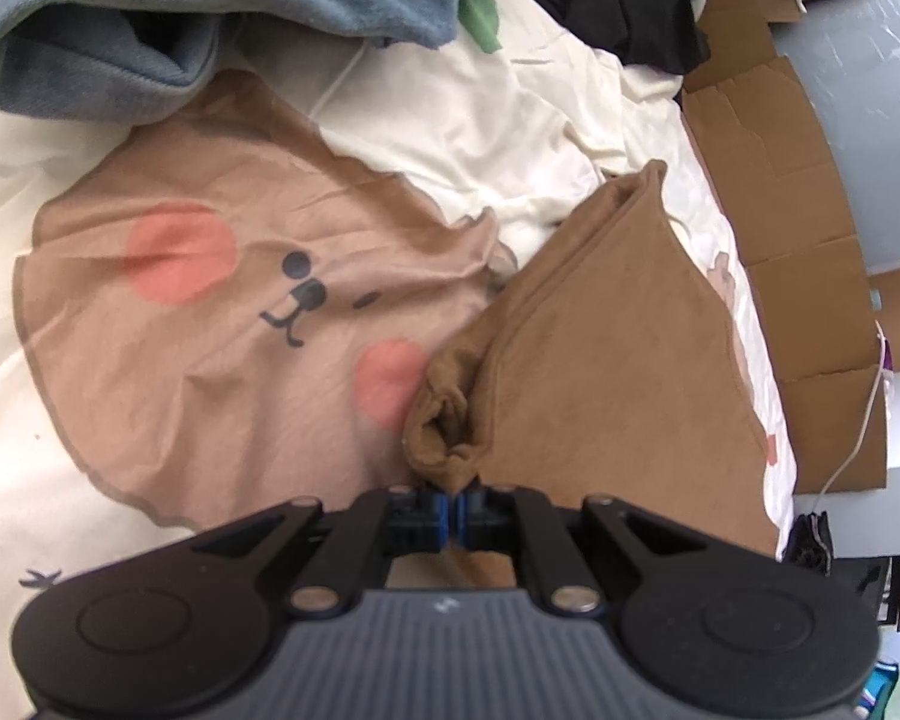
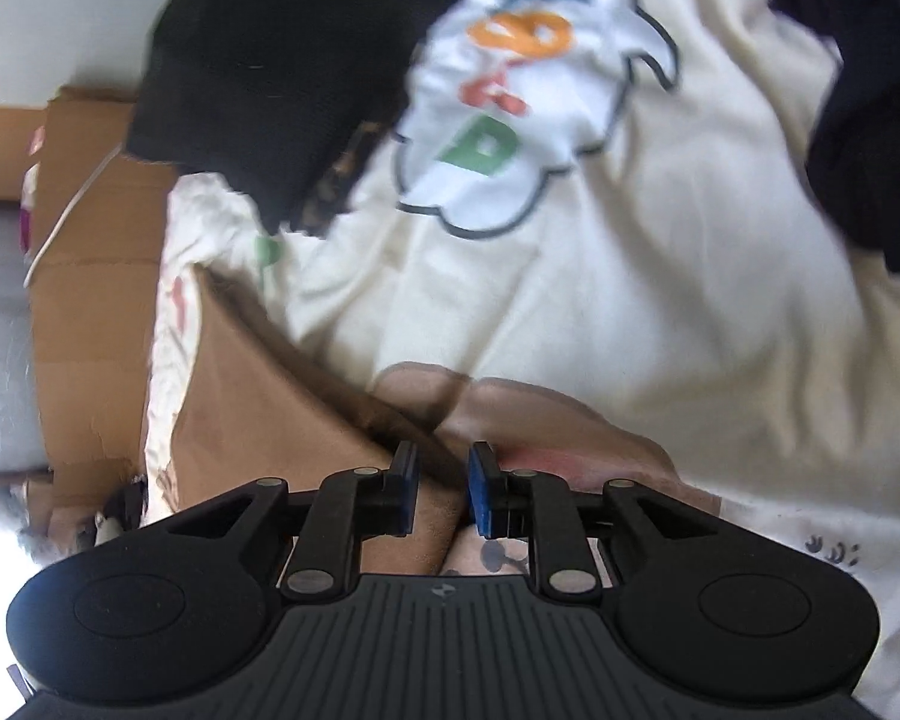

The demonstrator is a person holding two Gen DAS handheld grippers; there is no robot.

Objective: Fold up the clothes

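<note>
The left hand-held gripper [image 1: 455, 507] is clamped on the bunched corner of the brown garment [image 1: 606, 372], which stretches toward the upper right of the frame on the bed [image 1: 6, 192]. The right hand-held gripper [image 2: 443, 495] stands apart over the garment's edge.

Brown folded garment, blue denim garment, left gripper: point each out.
Brown folded garment [image 1: 600, 372], left wrist view, flat upper face.
Blue denim garment [image 1: 168, 18], left wrist view, bunched fold.
Left gripper [image 1: 455, 513], left wrist view, between blue fingertips.
</note>
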